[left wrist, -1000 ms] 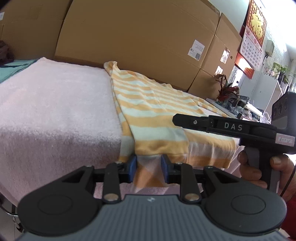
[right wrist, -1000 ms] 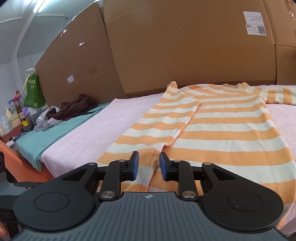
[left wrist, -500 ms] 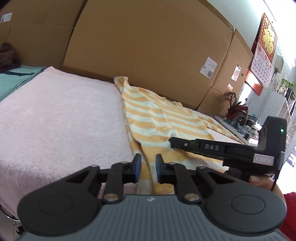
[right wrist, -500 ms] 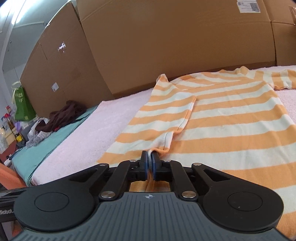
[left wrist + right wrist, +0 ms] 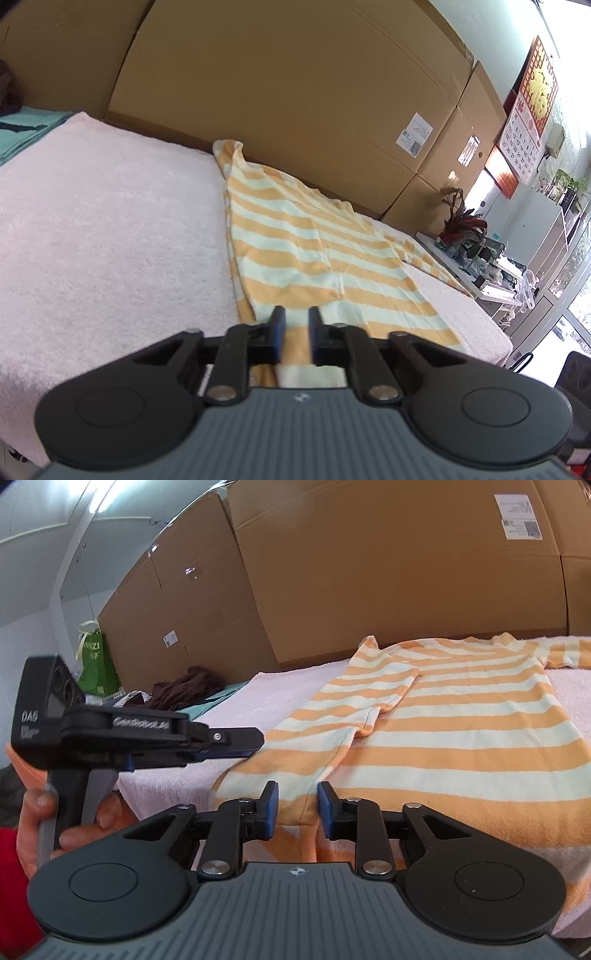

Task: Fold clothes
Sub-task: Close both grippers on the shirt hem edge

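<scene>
Shirt: an orange-and-white striped shirt (image 5: 325, 258) is lying flat on the pink towel (image 5: 110, 229) that is covering the tabletop, its collar pointing toward the cardboard boxes (image 5: 295, 92) and its hem hanging at the near edge.
Fold so far: one side panel with its sleeve (image 5: 373, 701) is lying turned in over the body. The other sleeve (image 5: 569, 653) is lying spread out on the towel.
Step in hand: by my reading, the person is setting up at the hem between folds. Neither tool is carrying cloth.
Right tool: the right tool (image 5: 297, 801) is hovering just over the hem with its jaws opening. The edge of the folded panel is showing in the gap, and the pads are not pressing it.
Left tool: the left tool (image 5: 295, 325) is sitting at the hem's corner with its jaws a little apart. Striped cloth is showing between them, unclamped as far as I can tell.
Next move: it is probably calling for a pinch on the hem or on the unfolded side. The pinch needs to take both layers so that the turned-in panel is not sliding open.
Hand pose: the left hand (image 5: 40, 823), in a red sleeve (image 5: 14, 886), is wrapping the tool's handle. Both tools are pointing slightly downward across the shirt, close beside each other.
</scene>
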Demonstrator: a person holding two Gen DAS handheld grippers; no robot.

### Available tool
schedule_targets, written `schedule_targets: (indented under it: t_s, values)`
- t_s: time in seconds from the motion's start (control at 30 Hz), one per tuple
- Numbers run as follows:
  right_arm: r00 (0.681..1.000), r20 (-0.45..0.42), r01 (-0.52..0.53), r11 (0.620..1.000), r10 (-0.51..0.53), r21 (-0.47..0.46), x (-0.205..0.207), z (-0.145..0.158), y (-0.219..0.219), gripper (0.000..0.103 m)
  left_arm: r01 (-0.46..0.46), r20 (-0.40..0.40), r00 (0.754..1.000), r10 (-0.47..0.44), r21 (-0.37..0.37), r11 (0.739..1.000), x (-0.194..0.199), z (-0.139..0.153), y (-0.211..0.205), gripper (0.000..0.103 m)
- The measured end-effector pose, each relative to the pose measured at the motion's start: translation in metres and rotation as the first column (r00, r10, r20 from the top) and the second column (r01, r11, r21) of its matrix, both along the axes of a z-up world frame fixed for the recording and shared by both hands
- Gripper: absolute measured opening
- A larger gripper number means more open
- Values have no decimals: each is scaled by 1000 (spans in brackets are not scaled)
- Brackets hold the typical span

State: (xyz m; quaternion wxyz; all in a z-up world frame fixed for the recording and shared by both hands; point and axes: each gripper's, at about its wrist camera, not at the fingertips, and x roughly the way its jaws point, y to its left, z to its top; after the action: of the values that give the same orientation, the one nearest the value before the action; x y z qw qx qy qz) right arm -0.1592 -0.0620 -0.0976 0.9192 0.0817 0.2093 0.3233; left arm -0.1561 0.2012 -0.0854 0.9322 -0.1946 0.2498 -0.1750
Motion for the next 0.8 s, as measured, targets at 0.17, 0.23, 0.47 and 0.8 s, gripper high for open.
schedule_targets:
  t_s: [0.17, 0.23, 0.47, 0.8]
  values:
    - [1000, -5, 3, 1000, -2, 21, 1, -2, 9, 9, -33, 40, 999, 30, 61, 998, 8, 16, -6, 0]
    - [1000, 12, 7, 1000, -7, 4, 1, -6, 11, 8, -30, 32, 999, 28, 73, 997, 4, 13, -4, 0]
    - [999, -20, -33, 999, 33, 12, -11, -7, -8, 30, -28, 45, 999, 23, 112, 993, -24, 3, 1, 22]
    - [996, -85, -40, 999, 40, 2, -11, -27, 3, 20, -59, 22, 998, 56, 174, 983, 2, -2, -13, 0]
